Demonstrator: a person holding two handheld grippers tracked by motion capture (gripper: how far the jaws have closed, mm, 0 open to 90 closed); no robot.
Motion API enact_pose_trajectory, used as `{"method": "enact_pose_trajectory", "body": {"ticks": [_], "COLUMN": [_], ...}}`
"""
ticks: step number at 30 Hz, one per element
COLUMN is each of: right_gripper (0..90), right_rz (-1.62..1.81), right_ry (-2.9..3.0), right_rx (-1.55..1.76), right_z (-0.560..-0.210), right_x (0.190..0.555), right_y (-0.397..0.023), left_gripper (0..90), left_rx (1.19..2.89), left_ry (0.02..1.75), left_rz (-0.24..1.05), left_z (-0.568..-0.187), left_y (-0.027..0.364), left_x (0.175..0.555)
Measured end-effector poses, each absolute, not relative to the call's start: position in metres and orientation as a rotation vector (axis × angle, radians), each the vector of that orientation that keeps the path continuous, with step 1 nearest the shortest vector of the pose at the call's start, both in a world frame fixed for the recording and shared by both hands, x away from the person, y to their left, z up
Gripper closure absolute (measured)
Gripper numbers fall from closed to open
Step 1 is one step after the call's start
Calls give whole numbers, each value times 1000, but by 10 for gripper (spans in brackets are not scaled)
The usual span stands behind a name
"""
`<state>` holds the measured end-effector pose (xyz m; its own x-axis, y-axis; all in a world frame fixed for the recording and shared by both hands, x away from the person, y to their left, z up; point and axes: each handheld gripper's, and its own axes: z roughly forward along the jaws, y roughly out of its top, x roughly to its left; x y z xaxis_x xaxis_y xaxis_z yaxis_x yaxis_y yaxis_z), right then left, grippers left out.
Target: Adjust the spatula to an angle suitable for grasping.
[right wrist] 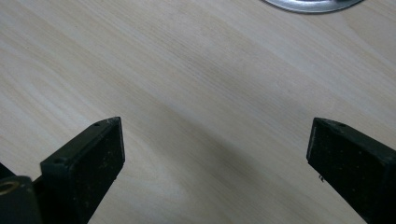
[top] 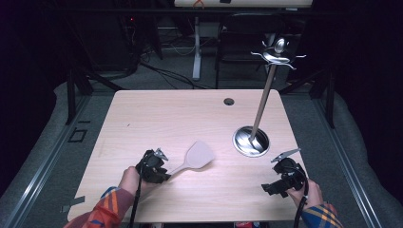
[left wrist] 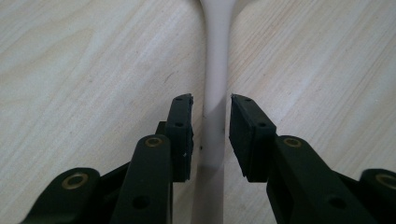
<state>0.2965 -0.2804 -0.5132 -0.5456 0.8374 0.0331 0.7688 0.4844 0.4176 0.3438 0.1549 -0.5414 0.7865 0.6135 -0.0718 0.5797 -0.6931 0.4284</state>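
Spatula (top: 197, 156) lies flat on the counter (top: 190, 118), near-left of centre, blade pointing far-right toward the utensil stand (top: 251, 141). Left gripper (left wrist: 210, 121) straddles the handle, fingers (left wrist: 180, 135) nearly closed with a thin gap each side, not yet pressing. Right gripper (right wrist: 215, 154) hovers near-right, fingers wide apart, empty.

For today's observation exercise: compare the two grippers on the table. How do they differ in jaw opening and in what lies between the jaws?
The left gripper has narrow-set jaws flanking the spatula handle, small gaps showing; the right gripper has jaws spread wide over bare table. The left gripper is at the spatula; the right gripper sits near the stand base. Both are black and hand-held.
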Motion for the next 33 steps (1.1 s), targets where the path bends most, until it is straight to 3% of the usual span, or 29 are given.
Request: {"method": "enact_pose_trajectory", "body": {"ticks": [6, 33], "right_gripper": [38, 45], "right_rz": [583, 562], "right_ry": [2545, 2551], "right_rx": [1394, 1390], "right_z": [-513, -512], "right_x": [296, 295], "right_y": [-280, -280], "left_gripper": [754, 744], "left_rx": [2543, 2584], "left_ry": [892, 908], "left_rz": [97, 85], "left_z": [-542, -550], "left_y": [154, 151], "left_x": [343, 344]}}
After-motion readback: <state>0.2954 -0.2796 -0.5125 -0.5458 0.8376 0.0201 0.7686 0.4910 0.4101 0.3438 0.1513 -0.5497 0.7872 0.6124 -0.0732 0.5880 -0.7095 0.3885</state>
